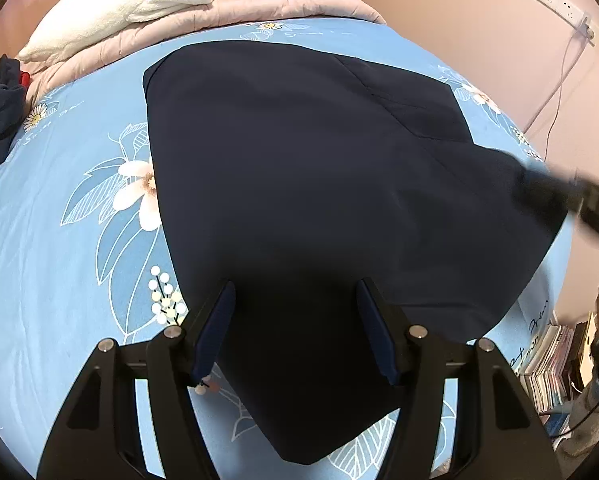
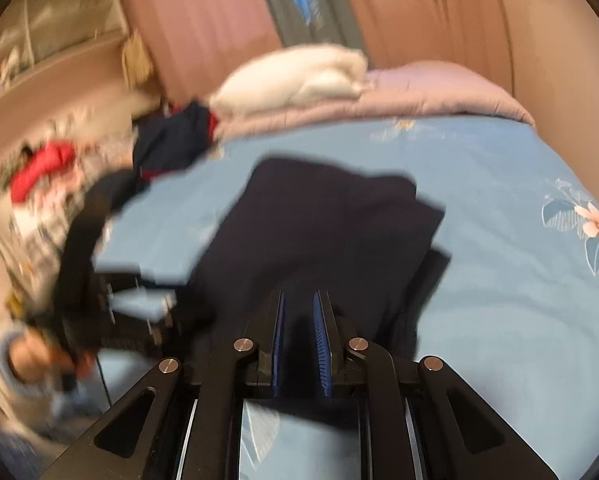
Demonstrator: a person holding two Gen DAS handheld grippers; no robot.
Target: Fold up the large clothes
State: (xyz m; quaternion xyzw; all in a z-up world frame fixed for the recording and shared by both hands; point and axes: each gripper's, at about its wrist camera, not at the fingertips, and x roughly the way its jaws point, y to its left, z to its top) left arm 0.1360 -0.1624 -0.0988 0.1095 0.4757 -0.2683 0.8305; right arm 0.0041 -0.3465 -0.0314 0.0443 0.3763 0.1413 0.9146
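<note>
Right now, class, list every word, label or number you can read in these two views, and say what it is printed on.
None can be read for certain.
White cursive script on the blue floral bedsheet, near the daisy, top edge and lower right corner: too distorted to read.
Spines of the stacked books beside the bed: too small.
Plain dark navy garment: no visible label.
Right wrist view: blurred, no text.

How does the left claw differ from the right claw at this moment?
The left claw stands wide open, while the right claw has only a narrow gap between its blue pads. The left claw's view is sharp; the right claw's view is blurred. Whether the right claw pinches cloth is unclear. Both hover over the dark navy garment on the blue floral sheet.
</note>
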